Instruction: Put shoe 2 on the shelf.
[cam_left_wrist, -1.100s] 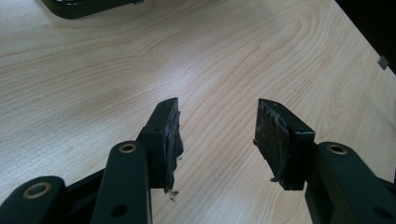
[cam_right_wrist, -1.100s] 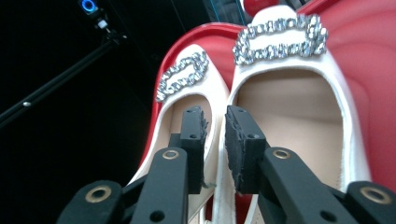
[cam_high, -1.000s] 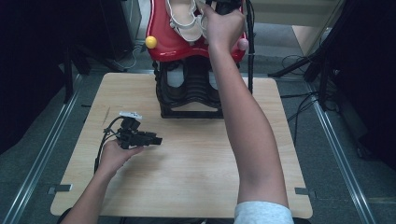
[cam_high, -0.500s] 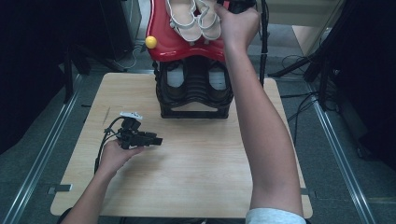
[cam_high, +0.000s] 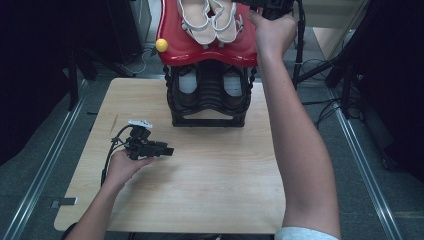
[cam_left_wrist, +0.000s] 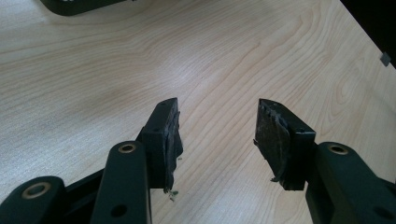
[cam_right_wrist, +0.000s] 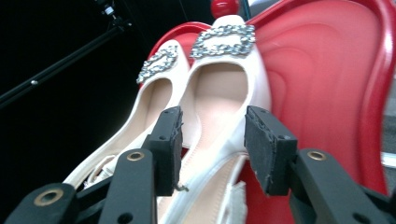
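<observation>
left gripper rests low on the table, jaws wide, holding nothing; parked clear of the work, i'd say; right gripper is reached far out over the red shelf, jaws wide, straddling the heel of the near white sandal; pair sits side by side up there; looks lined up to grip.

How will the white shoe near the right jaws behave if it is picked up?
The white shoe looks thin-walled, so probably light and somewhat flexible. Its glossy surface may slip between the open jaws of the right gripper. The red tray slopes, so it might slide.
</observation>
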